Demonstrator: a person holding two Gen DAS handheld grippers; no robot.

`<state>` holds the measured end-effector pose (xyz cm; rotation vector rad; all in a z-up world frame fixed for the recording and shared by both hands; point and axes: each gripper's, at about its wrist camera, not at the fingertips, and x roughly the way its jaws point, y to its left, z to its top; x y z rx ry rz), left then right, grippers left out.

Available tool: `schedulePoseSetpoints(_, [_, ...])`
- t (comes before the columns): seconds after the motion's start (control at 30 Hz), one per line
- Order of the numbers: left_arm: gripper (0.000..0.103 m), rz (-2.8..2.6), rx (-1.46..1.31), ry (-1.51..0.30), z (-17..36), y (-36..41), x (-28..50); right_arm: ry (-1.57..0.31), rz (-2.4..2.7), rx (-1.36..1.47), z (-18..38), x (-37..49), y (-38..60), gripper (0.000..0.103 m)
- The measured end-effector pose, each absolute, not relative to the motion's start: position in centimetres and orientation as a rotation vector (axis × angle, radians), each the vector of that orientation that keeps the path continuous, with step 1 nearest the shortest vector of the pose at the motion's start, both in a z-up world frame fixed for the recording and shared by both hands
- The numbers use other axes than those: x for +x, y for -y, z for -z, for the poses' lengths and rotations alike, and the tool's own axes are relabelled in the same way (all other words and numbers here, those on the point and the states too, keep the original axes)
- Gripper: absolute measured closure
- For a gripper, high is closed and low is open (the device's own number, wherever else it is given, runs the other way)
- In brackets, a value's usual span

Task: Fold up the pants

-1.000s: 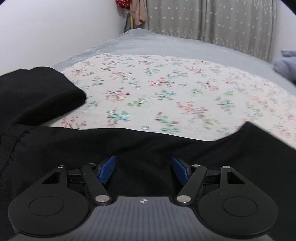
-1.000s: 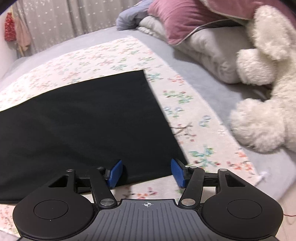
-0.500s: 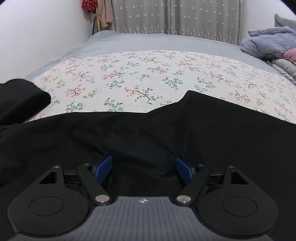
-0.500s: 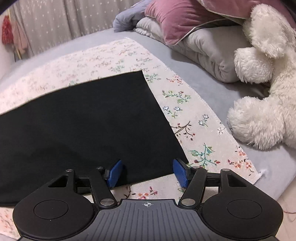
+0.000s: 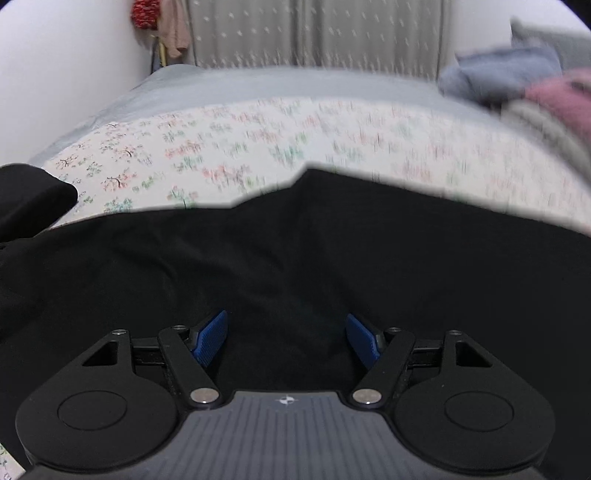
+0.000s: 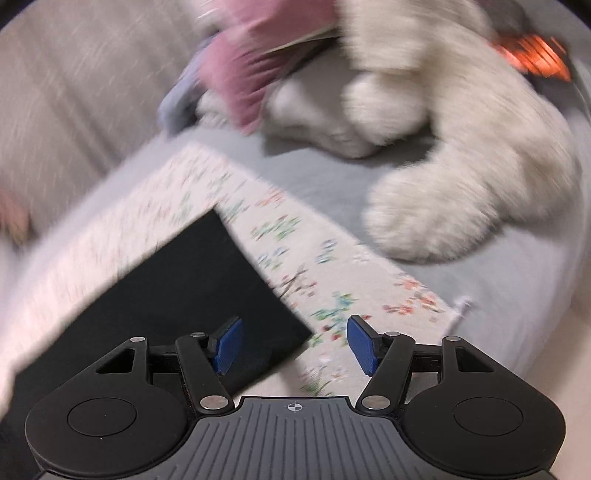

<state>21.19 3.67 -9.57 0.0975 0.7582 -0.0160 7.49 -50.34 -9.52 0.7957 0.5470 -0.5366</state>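
Observation:
The black pants [image 5: 295, 258] lie spread on a floral sheet [image 5: 258, 147] on the bed. My left gripper [image 5: 286, 338] is open over the black fabric, with its blue pads wide apart and nothing between them. In the right wrist view the hem end of the pants [image 6: 192, 288] lies flat, with its near corner just ahead of my right gripper [image 6: 293, 343]. That gripper is open, its left pad over the black fabric, its right pad over the floral sheet [image 6: 314, 269]. The right view is blurred by motion.
A white plush toy [image 6: 461, 166] and a pink pillow [image 6: 251, 70] lie at the right side of the bed. Grey and pink bedding [image 5: 524, 85] is piled at the far right. A curtain [image 5: 314, 33] and a white wall [image 5: 66, 74] stand beyond the bed.
The left gripper has moved right along the pants, so more black fabric fills its view. The right gripper has swung right and tilted, bringing the plush toy closer. Both stay open.

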Motion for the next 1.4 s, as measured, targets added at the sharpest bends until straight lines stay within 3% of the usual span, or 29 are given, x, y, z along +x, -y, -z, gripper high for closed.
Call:
schedulePoseSetpoints(0.1, [0.014, -0.002, 0.174, -0.736, 9.6, -2.7, 20.8, -0.502, 0.547, 0.935, 10.4, 6.0, 51.7, 0.039])
schedulePoseSetpoints(0.23, [0.015, 0.003, 0.064, -0.744, 8.7, -3.5, 20.7, -0.477, 0.467, 1.037, 11.6, 5.9, 52.0, 0.039])
schedulePoseSetpoints(0.37, [0.015, 0.051, 0.096, -0.692, 8.0, -1.9, 19.4, -0.516, 0.435, 1.012, 12.1, 7.5, 50.6, 0.043])
schedulePoseSetpoints(0.67, [0.014, 0.139, 0.279, -0.646, 10.2, 3.5, 17.5, -0.504, 0.514, 0.847, 12.4, 9.9, 47.5, 0.041])
schedulePoseSetpoints(0.97, [0.014, 0.196, 0.211, -0.679, 10.1, 3.3, 17.3, -0.423, 0.459, 1.019, 13.4, 9.1, 48.3, 0.042])
schedulePoseSetpoints(1.03, [0.014, 0.208, 0.21, -0.68, 10.0, 3.6, 17.0, -0.402, 0.476, 1.029, 13.5, 9.1, 48.2, 0.045])
schedulePoseSetpoints(1.1, [0.014, 0.219, 0.206, -0.678, 10.0, 3.8, 16.8, -0.389, 0.521, 1.024, 13.7, 9.2, 47.9, 0.062])
schedulePoseSetpoints(1.17, [0.014, 0.238, 0.189, -0.68, 10.0, 3.8, 16.7, -0.38, 0.545, 1.026, 13.9, 9.3, 47.7, 0.069])
schedulePoseSetpoints(1.4, [0.014, 0.295, 0.218, -0.662, 10.3, 4.5, 15.8, -0.357, 0.565, 1.017, 14.0, 9.7, 47.3, 0.071])
